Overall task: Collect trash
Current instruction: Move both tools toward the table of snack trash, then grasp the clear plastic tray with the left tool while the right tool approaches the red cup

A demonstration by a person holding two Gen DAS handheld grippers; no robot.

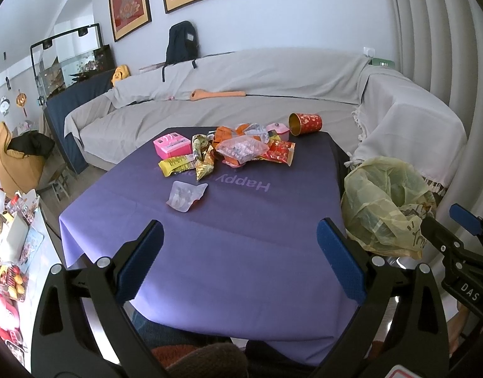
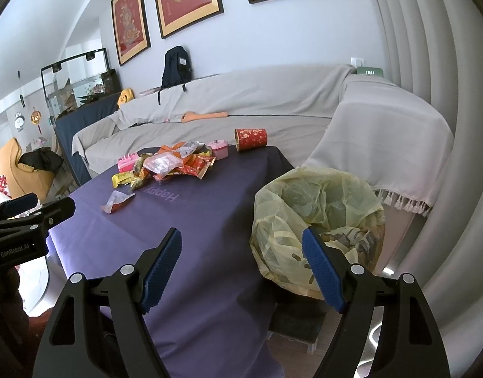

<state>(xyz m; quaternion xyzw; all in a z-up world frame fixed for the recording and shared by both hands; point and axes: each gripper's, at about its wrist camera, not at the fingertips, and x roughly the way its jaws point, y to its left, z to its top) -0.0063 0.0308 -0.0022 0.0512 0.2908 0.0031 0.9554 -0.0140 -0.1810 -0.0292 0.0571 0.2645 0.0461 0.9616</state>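
A pile of snack wrappers point(image 1: 241, 148) lies at the far side of the purple tablecloth point(image 1: 228, 239); it also shows in the right wrist view point(image 2: 175, 165). A clear wrapper point(image 1: 186, 195) lies alone nearer me. A red tin cup point(image 1: 305, 123) lies on its side at the far right corner. A bin lined with a yellow bag point(image 1: 386, 201) stands right of the table. My left gripper point(image 1: 239, 245) is open and empty over the near table edge. My right gripper point(image 2: 241, 252) is open and empty between the table and the bin point(image 2: 317, 208).
A pink box point(image 1: 172, 147) sits left of the pile. A grey-covered sofa point(image 1: 241, 94) runs behind the table with a dark backpack point(image 1: 182, 42) on it. A cluttered white surface point(image 1: 11, 252) is at the left. Pleated curtains point(image 1: 446, 47) hang at the right.
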